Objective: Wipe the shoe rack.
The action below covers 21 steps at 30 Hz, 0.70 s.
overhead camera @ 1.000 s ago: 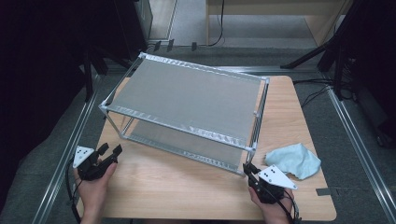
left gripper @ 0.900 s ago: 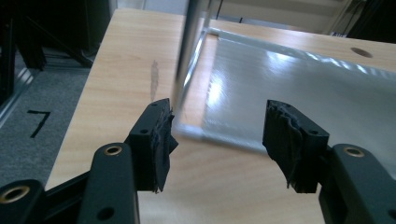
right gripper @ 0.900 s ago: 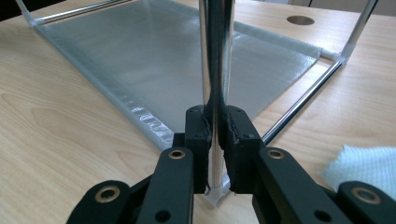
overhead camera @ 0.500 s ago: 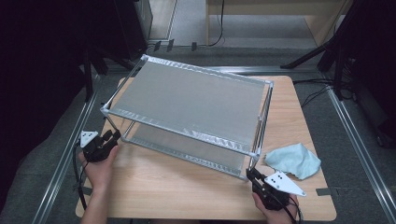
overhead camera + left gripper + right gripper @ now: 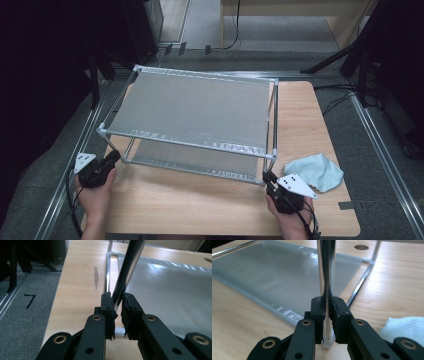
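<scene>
A two-shelf rack of silver tubes and grey mesh stands on the wooden table. My left gripper is at its front-left leg. In the left gripper view that gripper is shut on the slanting leg just above the lower shelf. My right gripper is at the front-right leg. In the right gripper view it is shut on the upright leg near its foot.
A crumpled light-blue cloth lies on the table just right of my right gripper, and is at the edge of the right gripper view. Metal floor rails run along both table sides. Dark stands rise at the back left and right.
My left gripper, open and apart from the rack a second ago, has closed on the front-left leg. The rack has swung from skewed to square with the table, its left end moving towards me.
</scene>
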Each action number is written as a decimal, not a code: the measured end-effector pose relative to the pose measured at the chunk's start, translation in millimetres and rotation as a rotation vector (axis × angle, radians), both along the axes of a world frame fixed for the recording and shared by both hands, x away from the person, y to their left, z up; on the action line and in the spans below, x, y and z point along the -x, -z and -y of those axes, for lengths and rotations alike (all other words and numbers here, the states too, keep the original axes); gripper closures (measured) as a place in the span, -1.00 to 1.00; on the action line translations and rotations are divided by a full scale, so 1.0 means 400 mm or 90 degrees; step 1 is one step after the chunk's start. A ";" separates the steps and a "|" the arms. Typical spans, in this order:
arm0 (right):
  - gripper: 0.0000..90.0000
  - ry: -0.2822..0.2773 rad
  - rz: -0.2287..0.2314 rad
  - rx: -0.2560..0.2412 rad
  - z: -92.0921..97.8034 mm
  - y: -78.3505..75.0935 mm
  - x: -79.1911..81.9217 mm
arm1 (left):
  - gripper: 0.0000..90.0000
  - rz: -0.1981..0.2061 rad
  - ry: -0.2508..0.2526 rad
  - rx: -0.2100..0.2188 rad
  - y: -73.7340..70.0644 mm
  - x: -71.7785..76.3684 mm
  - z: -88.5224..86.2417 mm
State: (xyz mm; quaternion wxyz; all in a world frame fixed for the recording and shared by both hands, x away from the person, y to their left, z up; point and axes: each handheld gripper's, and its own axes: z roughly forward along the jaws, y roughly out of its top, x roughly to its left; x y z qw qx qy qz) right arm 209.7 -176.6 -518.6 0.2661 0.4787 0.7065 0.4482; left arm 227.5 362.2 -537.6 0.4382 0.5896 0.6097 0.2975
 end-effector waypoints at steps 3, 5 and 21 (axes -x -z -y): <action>0.79 0.014 -0.006 -0.007 -0.001 -0.003 -0.032 | 0.79 -0.002 0.010 -0.008 -0.001 0.034 0.002; 0.79 0.027 -0.009 -0.010 0.007 -0.005 -0.054 | 0.80 -0.002 0.023 -0.030 -0.002 0.057 0.015; 0.74 0.094 -0.038 -0.062 0.096 -0.016 -0.204 | 0.61 -0.036 0.146 -0.016 -0.027 0.184 0.094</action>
